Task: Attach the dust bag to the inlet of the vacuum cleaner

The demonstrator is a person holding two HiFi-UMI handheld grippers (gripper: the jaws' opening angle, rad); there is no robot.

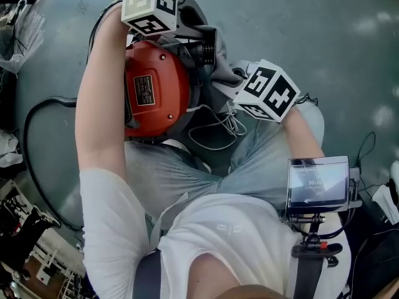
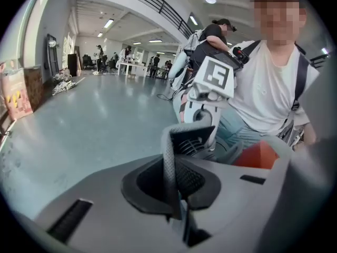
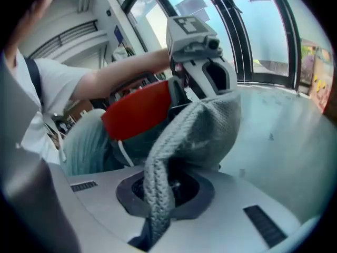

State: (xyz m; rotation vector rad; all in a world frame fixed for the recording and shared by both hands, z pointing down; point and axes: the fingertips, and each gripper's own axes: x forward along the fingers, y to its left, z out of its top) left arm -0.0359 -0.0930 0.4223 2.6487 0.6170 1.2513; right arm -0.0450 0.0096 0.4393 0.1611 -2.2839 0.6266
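Tightly, left gripper (image 2: 179,215) and right gripper (image 3: 152,231) jaws pinching ribbed grey knit dust bag (image 3: 205,125)

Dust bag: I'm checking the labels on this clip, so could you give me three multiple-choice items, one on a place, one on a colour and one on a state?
1. In the head view, where is the dust bag relative to the vacuum cleaner?
A. At its right side
B. At its left side
C. Underneath it

2. What colour is the vacuum cleaner's body?
A. Blue
B. Yellow
C. Red

3. What is the state of the right gripper?
A. Open and empty
B. Shut on the dust bag
C. Shut with nothing between its jaws

Answers:
1 A: the grey dust bag sits just right of the vacuum cleaner, between the two marker cubes.
2 C: the rounded housing is plainly red in the head view and the right gripper view.
3 B: the right gripper view shows grey knitted cloth running down into the closed jaws.
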